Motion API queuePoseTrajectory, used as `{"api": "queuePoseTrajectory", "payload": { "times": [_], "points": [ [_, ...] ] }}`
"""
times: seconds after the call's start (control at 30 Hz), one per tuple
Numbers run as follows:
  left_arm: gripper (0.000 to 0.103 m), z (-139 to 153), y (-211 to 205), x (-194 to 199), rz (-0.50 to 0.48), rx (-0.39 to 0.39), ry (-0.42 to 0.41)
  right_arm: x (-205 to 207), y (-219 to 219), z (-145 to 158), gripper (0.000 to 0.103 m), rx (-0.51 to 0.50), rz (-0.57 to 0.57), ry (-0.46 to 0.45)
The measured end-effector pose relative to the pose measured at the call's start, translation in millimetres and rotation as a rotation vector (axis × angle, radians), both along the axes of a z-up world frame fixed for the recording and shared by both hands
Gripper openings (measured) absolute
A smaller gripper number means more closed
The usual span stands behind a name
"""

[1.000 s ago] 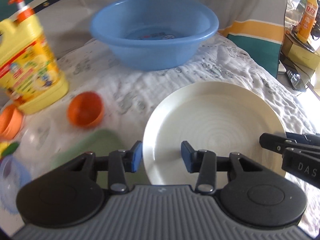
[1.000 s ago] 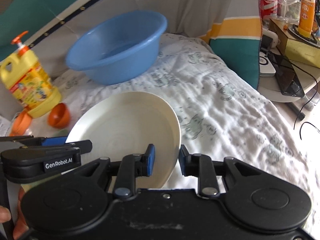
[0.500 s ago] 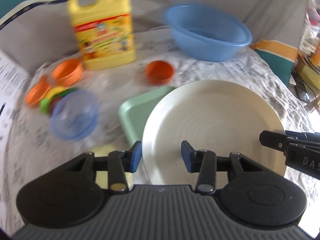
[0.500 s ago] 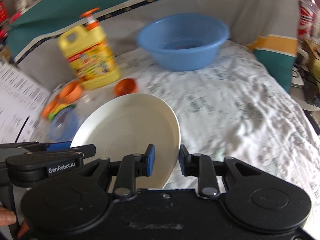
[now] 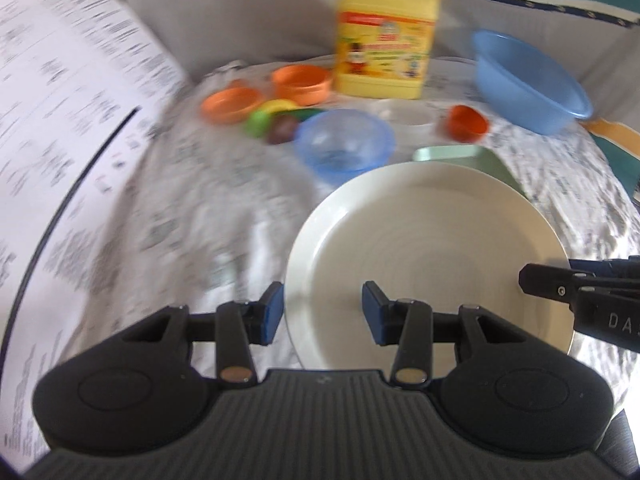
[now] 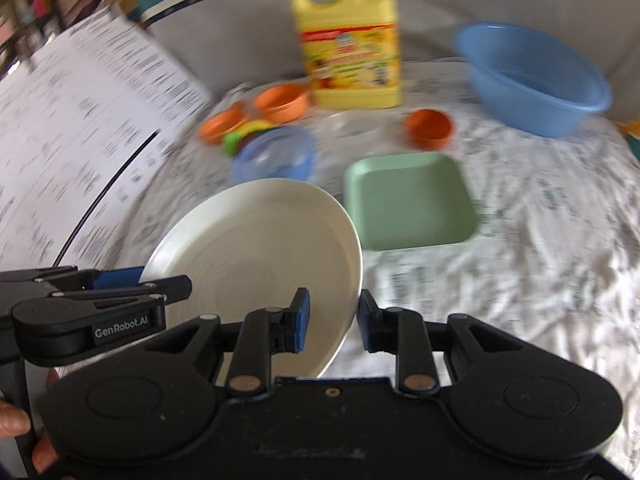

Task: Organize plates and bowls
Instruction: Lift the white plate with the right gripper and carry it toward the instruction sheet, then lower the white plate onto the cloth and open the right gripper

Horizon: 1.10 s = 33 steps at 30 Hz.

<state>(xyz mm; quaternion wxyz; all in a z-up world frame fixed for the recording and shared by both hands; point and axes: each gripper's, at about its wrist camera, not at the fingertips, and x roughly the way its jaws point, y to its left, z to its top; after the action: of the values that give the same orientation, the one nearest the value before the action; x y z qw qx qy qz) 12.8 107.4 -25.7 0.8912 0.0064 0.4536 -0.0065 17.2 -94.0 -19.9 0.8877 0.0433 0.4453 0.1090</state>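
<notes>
A large white round plate is held above the cloth by both grippers. My left gripper is shut on its left rim, and my right gripper is shut on its right rim. A green square plate lies on the cloth to the right of the white plate, partly hidden behind it in the left wrist view. A clear blue bowl sits behind the white plate. Orange bowls and a small orange cup stand further back.
A yellow detergent jug stands at the back. A blue wash basin is at the back right. A large printed sheet fills the left side. Small coloured lids lie by the orange bowls.
Both grippers have swung left with the white plate held between them. The view now takes in the printed sheet, and the blue basin has shifted to the right. Both grips are unchanged.
</notes>
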Motion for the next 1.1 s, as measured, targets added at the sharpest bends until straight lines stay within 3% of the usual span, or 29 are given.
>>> {"api": "queuePoseTrajectory", "payload": {
  "times": [0.27,0.6,1.1],
  "points": [
    [0.044,-11,65,-26,0.108,0.005,0.003,-7,86,-4,0.026,-0.059,0.147,0.04],
    [0.045,-37,114,-41,0.159,-0.011,0.042,-15,149,-21,0.026,-0.118,0.252,0.11],
    [0.048,-69,108,-32,0.09,-0.028,0.091,-4,130,-50,0.027,-0.145,0.245,0.188]
  ]
}}
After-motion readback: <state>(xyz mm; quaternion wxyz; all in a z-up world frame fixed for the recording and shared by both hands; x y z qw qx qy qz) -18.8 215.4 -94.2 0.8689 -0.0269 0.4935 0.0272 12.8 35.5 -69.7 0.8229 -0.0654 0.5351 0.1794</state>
